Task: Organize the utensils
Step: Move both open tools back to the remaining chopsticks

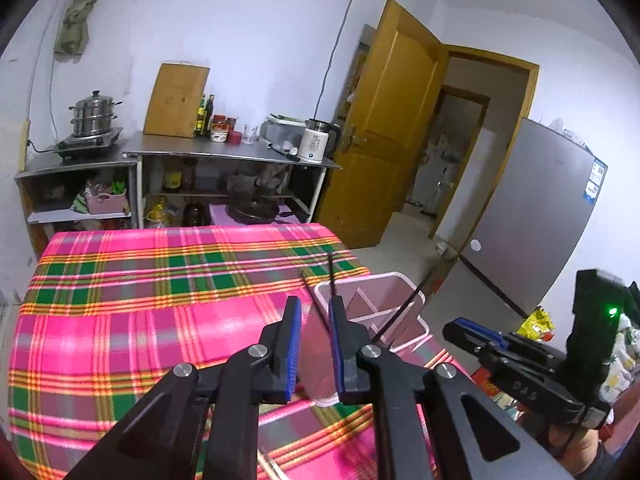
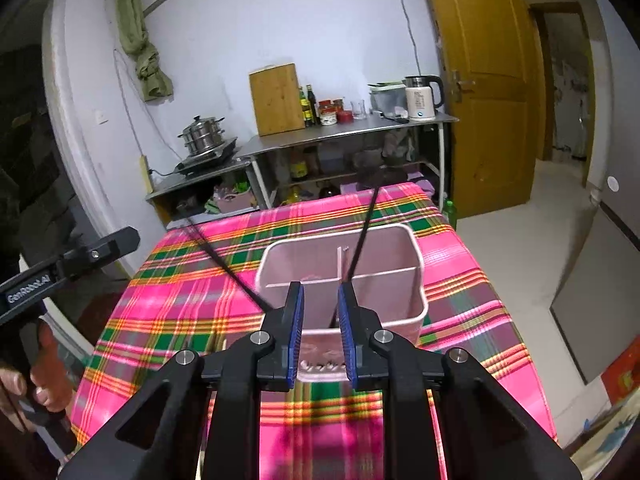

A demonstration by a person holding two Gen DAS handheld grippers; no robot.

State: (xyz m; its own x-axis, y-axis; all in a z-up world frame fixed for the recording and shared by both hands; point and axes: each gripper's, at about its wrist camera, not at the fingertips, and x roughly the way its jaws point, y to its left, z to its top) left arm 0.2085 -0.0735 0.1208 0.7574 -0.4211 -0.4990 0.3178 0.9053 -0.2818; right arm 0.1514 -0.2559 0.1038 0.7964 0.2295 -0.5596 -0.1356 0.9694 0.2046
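Note:
A pink divided utensil holder (image 2: 384, 276) stands on the plaid tablecloth (image 2: 192, 280); it also shows in the left wrist view (image 1: 380, 300) at the table's right edge. My right gripper (image 2: 321, 300) hovers just above the holder's near rim, jaws apart, empty. One black chopstick (image 2: 362, 236) leans in the holder's right compartment. A second black chopstick (image 2: 228, 268) slants past the holder's left side. My left gripper (image 1: 315, 312) is open and empty left of the holder, with thin black chopsticks (image 1: 332, 276) beyond its right finger.
A steel counter (image 1: 224, 152) with a cutting board, bottles and a kettle (image 1: 316, 144) stands behind the table. A steamer pot (image 1: 94, 114) sits on a stove at left. A yellow door (image 1: 384, 120) and a grey fridge (image 1: 532, 216) are at right.

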